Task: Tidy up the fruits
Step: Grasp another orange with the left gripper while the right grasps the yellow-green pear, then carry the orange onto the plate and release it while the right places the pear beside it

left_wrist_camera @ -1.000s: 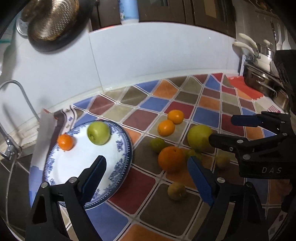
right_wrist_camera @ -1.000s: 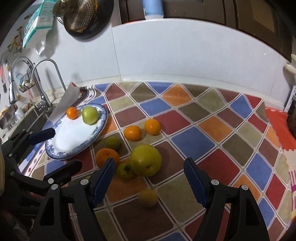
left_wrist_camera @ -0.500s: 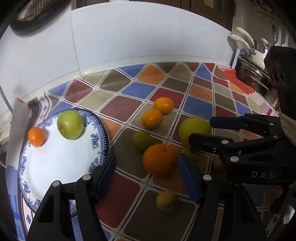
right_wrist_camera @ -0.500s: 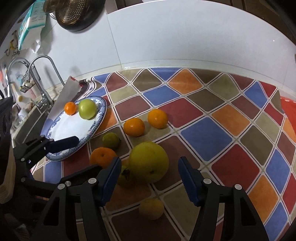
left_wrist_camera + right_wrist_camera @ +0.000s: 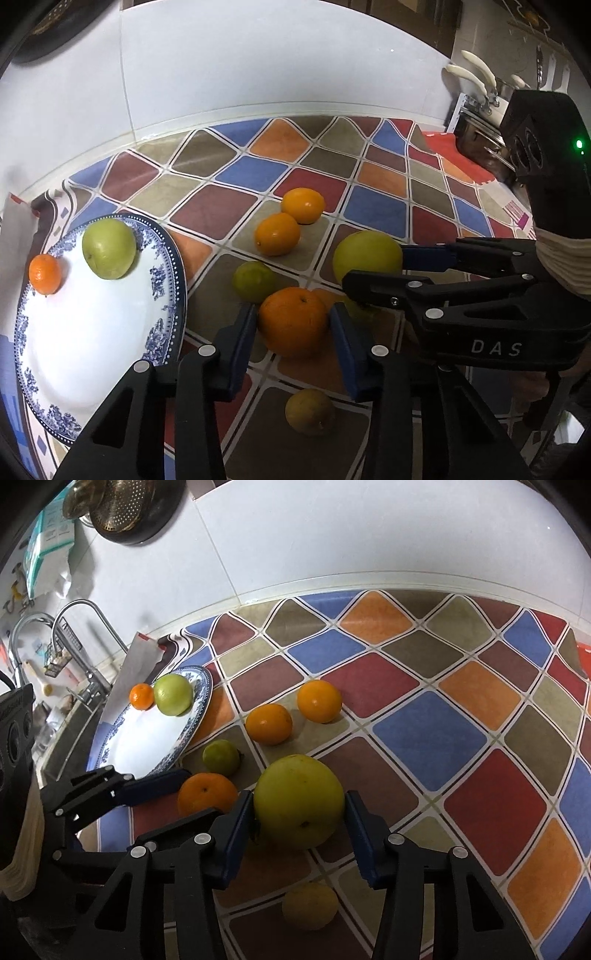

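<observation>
My left gripper (image 5: 293, 325) straddles a large orange (image 5: 293, 321) on the patchwork mat; its jaws are closing and the blue pads (image 5: 242, 332) touch the orange's sides. My right gripper (image 5: 299, 812) straddles a big yellow-green fruit (image 5: 299, 801), its jaws closing too, pads against the skin. To the left, a blue-and-white plate (image 5: 92, 332) holds a green apple (image 5: 109, 248) and a small mandarin (image 5: 45, 274). Two oranges (image 5: 277, 234) (image 5: 303, 205), a green citrus (image 5: 254, 281) and a small yellowish fruit (image 5: 309, 411) lie loose on the mat.
A sink with a curved faucet (image 5: 74, 627) lies left of the plate. A white tiled wall (image 5: 332, 535) closes the back, with a colander (image 5: 122, 502) hanging on it. Metal pots (image 5: 480, 140) stand at the far right. Another small fruit (image 5: 360, 310) shows under the right gripper's finger.
Both grippers have dropped toward the mat and narrowed their jaws: the left around the large orange, the right around the yellow-green fruit. The fruits have not shifted.
</observation>
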Available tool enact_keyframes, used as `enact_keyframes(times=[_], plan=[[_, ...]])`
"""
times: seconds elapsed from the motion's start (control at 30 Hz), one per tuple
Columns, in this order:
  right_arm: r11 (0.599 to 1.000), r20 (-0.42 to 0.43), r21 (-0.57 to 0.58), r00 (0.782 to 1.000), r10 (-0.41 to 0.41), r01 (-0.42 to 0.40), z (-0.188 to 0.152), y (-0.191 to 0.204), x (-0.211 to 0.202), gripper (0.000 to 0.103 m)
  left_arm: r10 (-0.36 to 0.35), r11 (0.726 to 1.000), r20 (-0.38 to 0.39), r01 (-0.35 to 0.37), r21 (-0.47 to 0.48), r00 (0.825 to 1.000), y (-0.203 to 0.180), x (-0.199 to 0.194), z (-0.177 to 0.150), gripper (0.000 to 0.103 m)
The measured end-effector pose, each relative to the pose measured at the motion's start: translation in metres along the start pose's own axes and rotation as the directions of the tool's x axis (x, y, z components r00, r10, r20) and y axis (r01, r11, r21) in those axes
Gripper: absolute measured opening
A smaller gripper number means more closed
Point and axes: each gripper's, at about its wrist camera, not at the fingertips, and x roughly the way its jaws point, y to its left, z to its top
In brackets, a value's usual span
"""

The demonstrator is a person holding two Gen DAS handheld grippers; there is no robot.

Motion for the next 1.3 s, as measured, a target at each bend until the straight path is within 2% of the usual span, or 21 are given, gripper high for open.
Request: enact_keyframes(times=[0.23,0.5,0.83,1.3], plan=[[1.0,0.027,-0.009,0.999,-0.029,0.029,0.0,0.003,-0.008,0.05,0.018,0.999,0.025,-0.018,-0.035,1.0,0.006,-0.007,0.0,0.04],[0.998,0.074,-0.026,0.996,-0.05,0.052,0.003,0.011,-0.026,0.05,0.053,0.997,0.082,-0.048,-0.065,0.995,0.007,-0.034,0.0,0.04],[0.996,0.147,-0.064,0.988,-0.055,0.065,0.001,0.041,-0.059,0.05,0.108,0.989,0.167,-0.089,-0.116,0.98,0.011,-0.08,-0.012,0.04],[0.993,0.219,-0.104,0.975,-0.029,0.053,-0.01,0.092,-0.092,0.05,0.172,0.978,0.239,-0.137,-0.158,0.956,0.025,-0.135,-0.038,0.04]])
